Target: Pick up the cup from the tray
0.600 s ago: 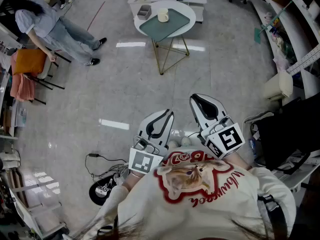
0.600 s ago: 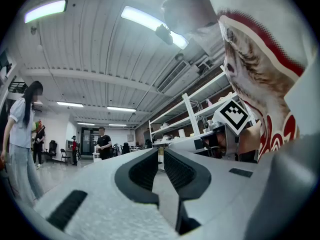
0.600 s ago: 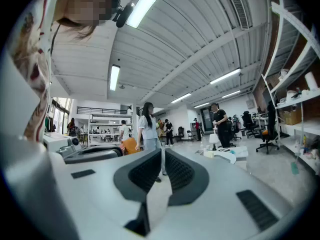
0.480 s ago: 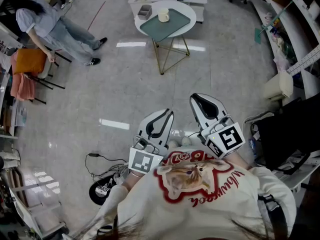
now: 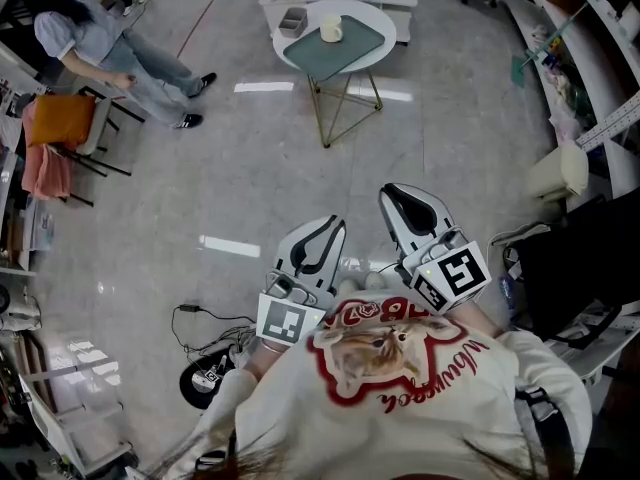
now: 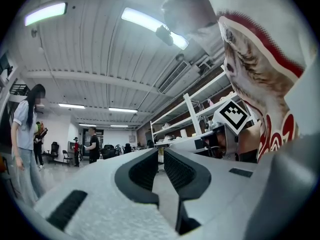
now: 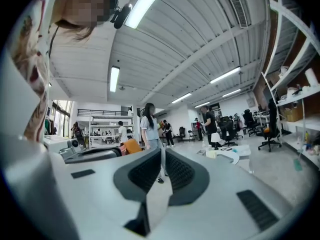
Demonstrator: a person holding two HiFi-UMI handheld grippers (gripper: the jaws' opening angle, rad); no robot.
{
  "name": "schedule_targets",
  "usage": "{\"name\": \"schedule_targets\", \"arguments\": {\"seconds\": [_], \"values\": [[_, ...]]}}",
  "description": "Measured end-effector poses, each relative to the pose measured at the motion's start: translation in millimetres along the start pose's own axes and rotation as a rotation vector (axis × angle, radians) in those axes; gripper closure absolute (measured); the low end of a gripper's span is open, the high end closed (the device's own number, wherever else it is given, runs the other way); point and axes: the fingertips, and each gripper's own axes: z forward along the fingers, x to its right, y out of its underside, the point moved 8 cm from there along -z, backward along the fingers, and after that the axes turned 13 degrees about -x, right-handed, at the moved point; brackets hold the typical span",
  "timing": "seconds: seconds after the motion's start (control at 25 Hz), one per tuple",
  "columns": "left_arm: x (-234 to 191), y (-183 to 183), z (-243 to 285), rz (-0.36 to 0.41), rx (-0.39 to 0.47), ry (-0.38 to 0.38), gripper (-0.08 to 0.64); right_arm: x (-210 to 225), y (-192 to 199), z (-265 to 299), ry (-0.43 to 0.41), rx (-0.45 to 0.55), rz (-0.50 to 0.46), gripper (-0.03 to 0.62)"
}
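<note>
Sitting on tray [image 5: 357, 44], cup [image 5: 329, 30] far from seemingly closed jaws.

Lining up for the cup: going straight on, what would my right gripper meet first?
Nothing near the right gripper; far off, roughly the standing person. The cup sits right of that line.

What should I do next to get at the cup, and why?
Probably step forward toward the round table. The cup stands on the tray there, far across the floor from both grippers: the left gripper and right gripper are held at the chest, shut and empty.
</note>
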Motion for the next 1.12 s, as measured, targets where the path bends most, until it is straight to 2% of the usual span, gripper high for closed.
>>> {"name": "schedule_targets", "arguments": {"seconds": [0.2,0.48,0.64,0.88,1.12], "values": [[-8.0,2.3,-3.6,-0.038,0.011,-0.01,0.514,2.1,3.2,7.2,-0.016,-0.006,0.063,0.545],[-19.3,10.8,-18.2,0.006,0.008,0.002,0.514,-14.4,10.4,22.5,-0.036,-0.017,0.084,0.545],[-28.3,18.5,-22.4,-0.073,0.02,-0.004,0.514,-21.9,17.5,29.4,-0.038,0.003,0.144,0.545],[-43.0,19.7,-25.9,-0.07,0.027,-0.01,0.514,-17.8,14.9,37.3,0.014,-0.013,0.151,0.545],[-60.3,23.8,-8.6,-0.087,0.041,-0.029,0.514,-1.7,11.3,57.3,0.006,-0.025,0.136,0.545]]}}
